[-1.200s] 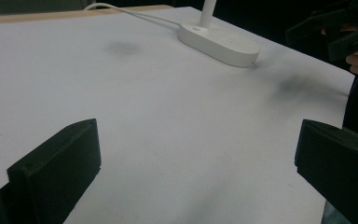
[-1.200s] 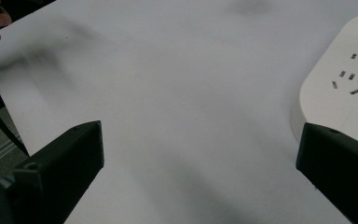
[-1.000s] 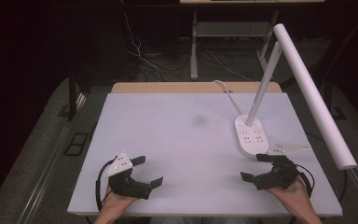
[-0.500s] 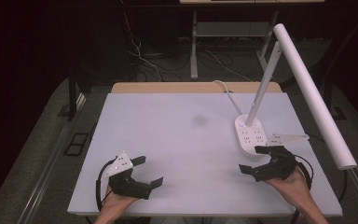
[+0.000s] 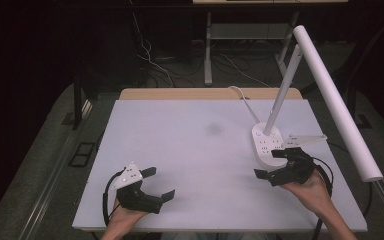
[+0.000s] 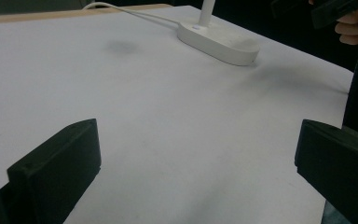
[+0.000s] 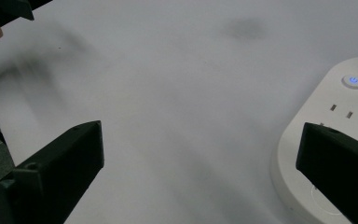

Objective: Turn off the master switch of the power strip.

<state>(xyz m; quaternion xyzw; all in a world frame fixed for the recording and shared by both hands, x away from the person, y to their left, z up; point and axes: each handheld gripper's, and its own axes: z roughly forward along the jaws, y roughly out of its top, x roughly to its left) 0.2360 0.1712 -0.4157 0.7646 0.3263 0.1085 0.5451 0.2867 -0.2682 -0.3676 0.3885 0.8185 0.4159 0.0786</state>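
My right claw [image 5: 271, 163], jaws spread and empty, has edged forward since a second ago and now hangs just beside the white lamp base [image 5: 266, 145] near the worktop [image 5: 190, 150] right edge. My left claw [image 5: 155, 184], also spread, holds near the front edge; bare worktop lies between them
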